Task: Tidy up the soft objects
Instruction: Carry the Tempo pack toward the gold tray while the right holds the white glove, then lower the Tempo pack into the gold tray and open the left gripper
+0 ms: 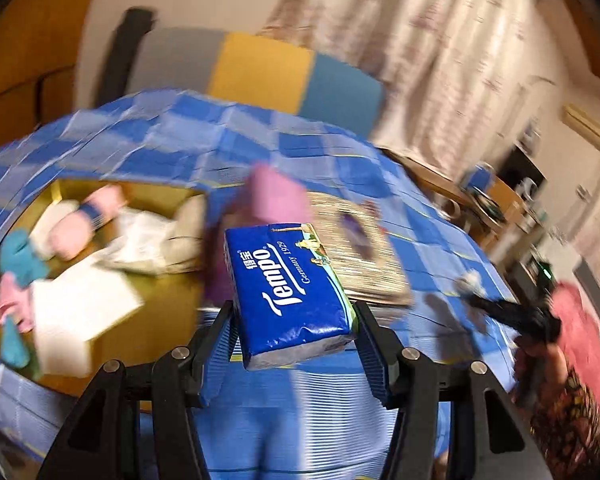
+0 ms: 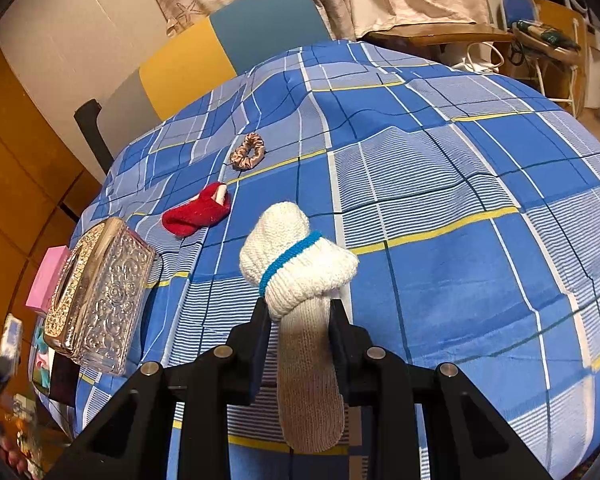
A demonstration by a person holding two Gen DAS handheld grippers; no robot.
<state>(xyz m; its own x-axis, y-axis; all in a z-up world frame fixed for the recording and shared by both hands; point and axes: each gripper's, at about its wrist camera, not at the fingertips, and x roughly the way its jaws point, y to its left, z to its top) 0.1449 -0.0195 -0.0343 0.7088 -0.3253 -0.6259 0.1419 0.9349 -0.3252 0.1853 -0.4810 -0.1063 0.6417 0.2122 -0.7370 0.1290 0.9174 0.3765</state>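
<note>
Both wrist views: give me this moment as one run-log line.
left gripper: shut on tissue pack | right gripper: shut on white sock | loose on cloth: red sock, scrunchie | box: partly filled

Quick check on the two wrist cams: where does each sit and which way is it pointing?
Left wrist: on the left gripper, looking down along its fingers at the Tempo tissue pack it holds, cardboard box beyond; right gripper at right.
Right wrist: on the right gripper, angled down at the rolled white sock it grips.
Shared: blue checked cloth, patterned tissue box, chair.
</note>
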